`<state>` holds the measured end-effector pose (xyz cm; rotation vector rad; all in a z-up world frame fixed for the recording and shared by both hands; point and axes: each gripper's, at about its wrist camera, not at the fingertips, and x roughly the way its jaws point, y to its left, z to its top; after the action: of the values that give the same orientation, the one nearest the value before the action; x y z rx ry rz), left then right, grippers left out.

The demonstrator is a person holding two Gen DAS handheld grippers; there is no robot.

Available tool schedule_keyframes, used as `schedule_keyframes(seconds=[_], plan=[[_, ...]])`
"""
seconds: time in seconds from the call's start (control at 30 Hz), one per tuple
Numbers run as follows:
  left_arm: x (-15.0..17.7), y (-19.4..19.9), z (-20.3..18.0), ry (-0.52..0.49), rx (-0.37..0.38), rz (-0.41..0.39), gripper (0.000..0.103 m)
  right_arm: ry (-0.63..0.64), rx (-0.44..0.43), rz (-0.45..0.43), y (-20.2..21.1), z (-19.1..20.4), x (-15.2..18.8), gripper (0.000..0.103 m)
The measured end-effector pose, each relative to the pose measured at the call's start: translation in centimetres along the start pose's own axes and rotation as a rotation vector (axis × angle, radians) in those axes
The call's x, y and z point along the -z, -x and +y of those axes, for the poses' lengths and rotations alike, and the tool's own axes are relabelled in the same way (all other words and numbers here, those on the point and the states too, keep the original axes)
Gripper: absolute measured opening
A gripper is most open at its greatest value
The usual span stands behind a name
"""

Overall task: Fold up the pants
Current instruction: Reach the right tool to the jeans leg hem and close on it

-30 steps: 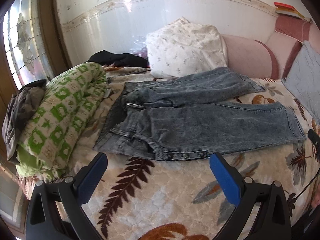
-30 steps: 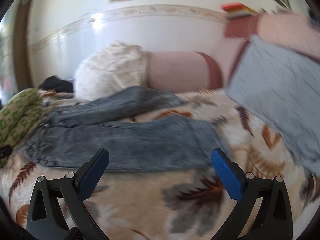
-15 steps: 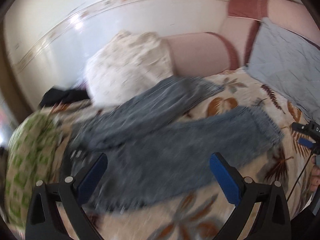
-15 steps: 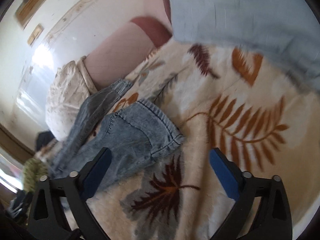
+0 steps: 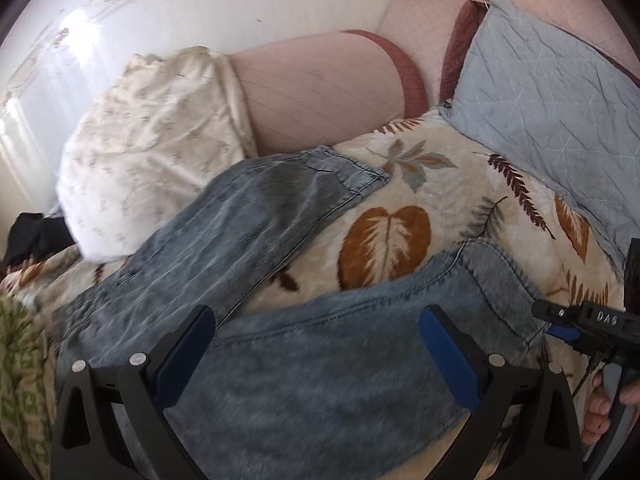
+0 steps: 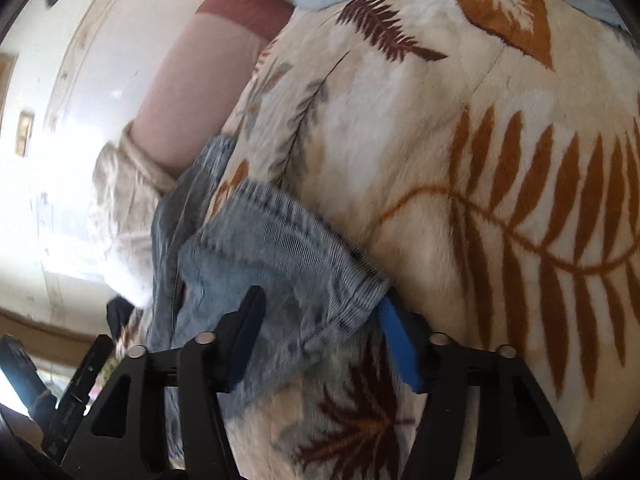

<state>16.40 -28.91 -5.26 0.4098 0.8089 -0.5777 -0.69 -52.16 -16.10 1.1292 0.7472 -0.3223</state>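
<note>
A pair of washed-blue jeans [image 5: 256,248] lies spread on the bed, on a cream blanket [image 5: 448,200] printed with brown and rust leaves. The two legs run apart from each other, with a patch of blanket showing between them; the far leg ends near a long pink bolster [image 5: 320,88], and the near leg ends at the side where the right gripper is.

The right gripper [image 6: 320,332] is at the cuff of that near leg [image 6: 280,248]. Its jaws have just been closing, and a bunched fold of the hem sits between the blue pads [image 6: 396,344]; they stand partly closed around it, though I cannot tell whether they press it yet.

The left gripper [image 5: 316,356] hovers over the middle of the same leg with its jaws spread wide and nothing between them.

A cream floral pillow [image 5: 152,140] rests against the bolster, and a grey-blue quilted cushion [image 5: 552,100] lies just beyond the cuffs. A green-and-white patterned quilt [image 5: 20,360] shows at the waistband end.
</note>
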Motion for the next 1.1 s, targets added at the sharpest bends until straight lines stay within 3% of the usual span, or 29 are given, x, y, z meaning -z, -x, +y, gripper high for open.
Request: schedule_keyframes(seconds=[0.1, 0.27, 0.4, 0.5, 0.6, 0.67, 0.73, 0.77, 0.83, 0.9, 1.1], plan=[[-1.3, -1.8, -0.3, 0.001, 0.033, 0.033, 0.103, 0.014, 0.04, -0.01, -0.8, 0.1, -0.5, 0.023], [-1.0, -2.1, -0.4, 0.031, 0.053, 0.039, 0.103, 0.041, 0.014, -0.046, 0.0, 0.1, -0.9, 0.019], [1.1, -0.7, 0.1, 0.012, 0.029, 0.022, 0.103, 0.169, -0.097, -0.079, 3.8, 1.9, -0.3, 0.019], [2.7, 0.2, 1.7, 0.024, 0.012, 0.016, 0.103, 0.143, -0.057, 0.017, 4.1, 0.1, 1.0, 0.019], [3.8, 0.6, 3.4, 0.05, -0.007, 0.026, 0.103, 0.11, 0.037, 0.129, 1.9, -1.1, 0.5, 0.027], [4.4, 1.2, 4.5, 0.07, -0.015, 0.022, 0.103, 0.061, 0.044, 0.133, 2.0, -1.5, -0.2, 0.034], [5.0, 2.0, 5.8, 0.092, -0.014, 0.013, 0.103, 0.085, 0.054, 0.054, 3.5, -0.6, -1.0, 0.066], [5.3, 2.5, 6.4, 0.099, -0.014, 0.006, 0.103, 0.112, 0.069, -0.018, 4.4, 0.3, -1.5, 0.07], [5.8, 3.3, 7.5, 0.105, -0.028, -0.004, 0.103, 0.168, 0.043, -0.082, 4.8, 2.0, -2.4, 0.07], [6.6, 3.9, 8.5, 0.115, -0.041, -0.007, 0.103, 0.215, 0.007, -0.031, 2.8, 3.7, -3.8, 0.069], [9.1, 4.8, 10.7, 0.142, -0.074, 0.013, 0.103, 0.283, 0.057, 0.109, -4.4, 5.3, -5.9, 0.054]])
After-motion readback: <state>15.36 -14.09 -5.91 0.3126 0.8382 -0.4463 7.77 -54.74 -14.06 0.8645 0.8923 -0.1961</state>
